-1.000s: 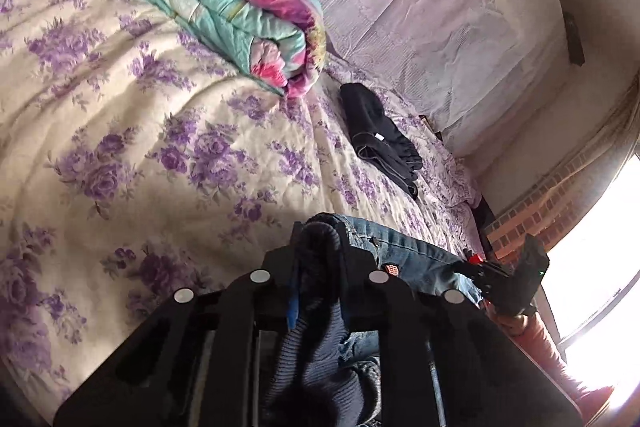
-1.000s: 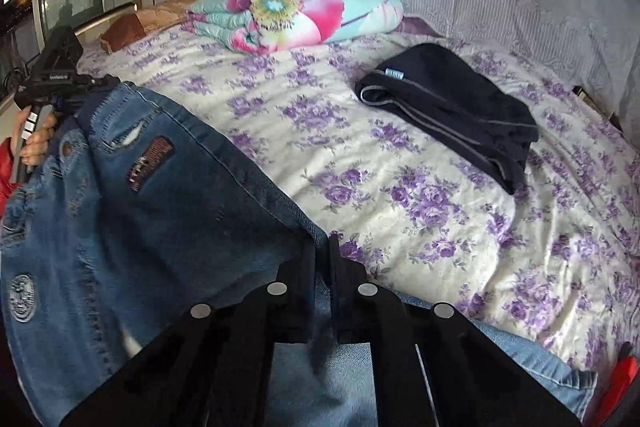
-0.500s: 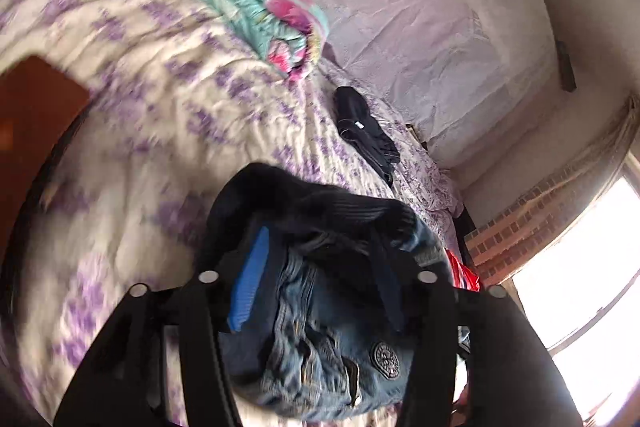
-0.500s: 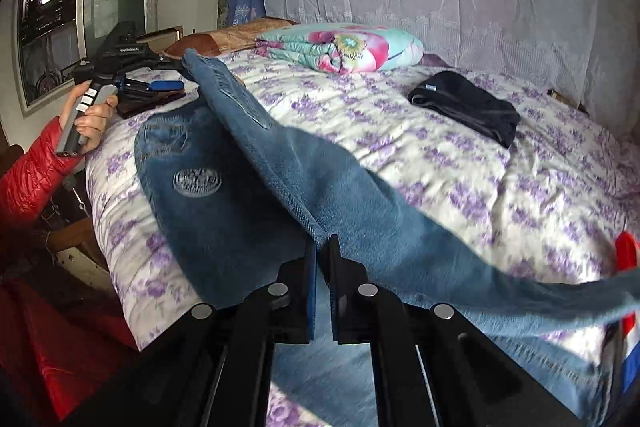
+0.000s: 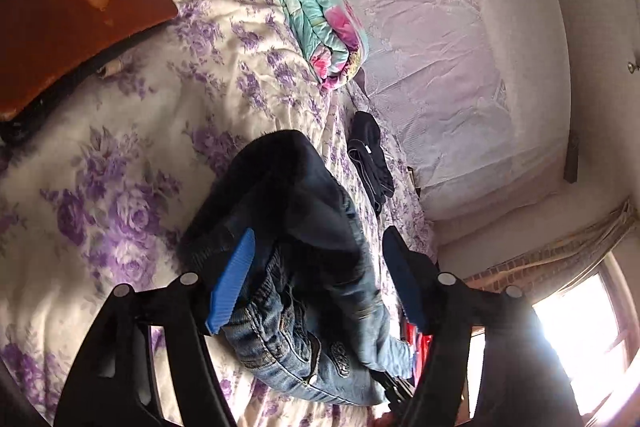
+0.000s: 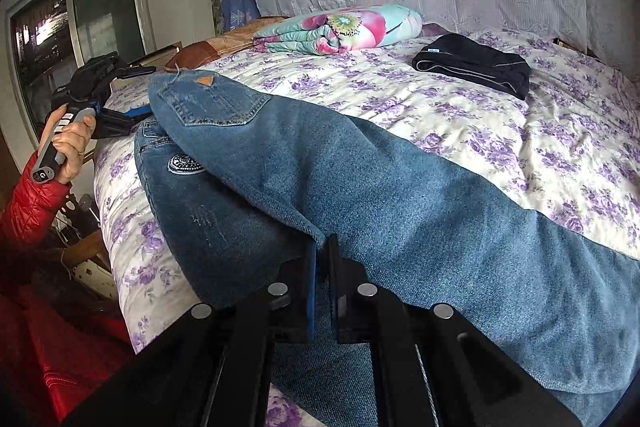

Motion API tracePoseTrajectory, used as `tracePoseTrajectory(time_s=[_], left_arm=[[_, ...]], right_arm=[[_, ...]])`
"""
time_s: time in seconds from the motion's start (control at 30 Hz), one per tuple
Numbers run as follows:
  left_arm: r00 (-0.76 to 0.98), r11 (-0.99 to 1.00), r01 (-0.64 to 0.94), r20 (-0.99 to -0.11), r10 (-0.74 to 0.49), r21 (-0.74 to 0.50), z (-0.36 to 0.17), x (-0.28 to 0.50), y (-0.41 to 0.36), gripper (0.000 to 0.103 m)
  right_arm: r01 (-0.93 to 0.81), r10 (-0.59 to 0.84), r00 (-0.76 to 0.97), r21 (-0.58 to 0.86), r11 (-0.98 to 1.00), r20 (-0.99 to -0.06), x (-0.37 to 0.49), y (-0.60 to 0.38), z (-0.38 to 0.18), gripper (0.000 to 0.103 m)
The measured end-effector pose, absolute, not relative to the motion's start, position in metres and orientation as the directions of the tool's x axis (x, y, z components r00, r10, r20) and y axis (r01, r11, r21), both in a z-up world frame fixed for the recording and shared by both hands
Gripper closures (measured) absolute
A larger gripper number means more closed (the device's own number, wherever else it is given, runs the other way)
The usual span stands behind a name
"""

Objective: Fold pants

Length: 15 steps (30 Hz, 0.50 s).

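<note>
Blue jeans [image 6: 360,187] lie along the near edge of the floral bed, one leg folded over the other, back pocket up at the waist end. My right gripper [image 6: 322,247] is shut on the edge of the upper leg. In the left wrist view the jeans' waist [image 5: 304,247] lies bunched between the spread blue pads [image 5: 232,279] of my left gripper [image 5: 320,267], which is open and not holding the cloth. The left gripper also shows in the right wrist view [image 6: 120,115], at the waist end.
A folded black garment [image 6: 476,69] lies at the far right of the bed. A folded floral quilt [image 6: 340,29] sits by the lace-covered wall. A brown wooden board [image 5: 68,15] lies at the bed's head. A window [image 6: 72,39] is to the left.
The left gripper opened and let go of the jeans' waist, which now rests on the bed. The right gripper laid the leg down over the other one.
</note>
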<state>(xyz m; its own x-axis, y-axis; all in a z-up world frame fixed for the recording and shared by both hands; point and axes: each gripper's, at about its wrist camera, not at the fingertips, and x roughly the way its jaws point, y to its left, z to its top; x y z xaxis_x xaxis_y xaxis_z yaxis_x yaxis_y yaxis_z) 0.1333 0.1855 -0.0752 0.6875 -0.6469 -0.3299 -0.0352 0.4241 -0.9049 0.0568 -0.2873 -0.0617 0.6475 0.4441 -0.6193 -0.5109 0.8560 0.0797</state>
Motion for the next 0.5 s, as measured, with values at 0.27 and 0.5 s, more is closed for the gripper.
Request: tracePoseTrajectory(time_s=[0.27, 0.5], left_arm=[[0.653, 0.549, -0.063, -0.45, -0.609, -0.834, -0.066, 0.159, 0.155, 0.038], [0.649, 0.575, -0.053, -0.466, -0.601, -0.816, -0.049, 0.165, 0.162, 0.082]], right_arm=[[-0.511, 0.485, 0.618, 0.153, 0.846, -0.619, 0.063, -0.293, -0.064, 0.097], [-0.513, 0.439, 0.684, 0.043, 0.857, -0.583, 0.051, -0.286, -0.032, 0.098]])
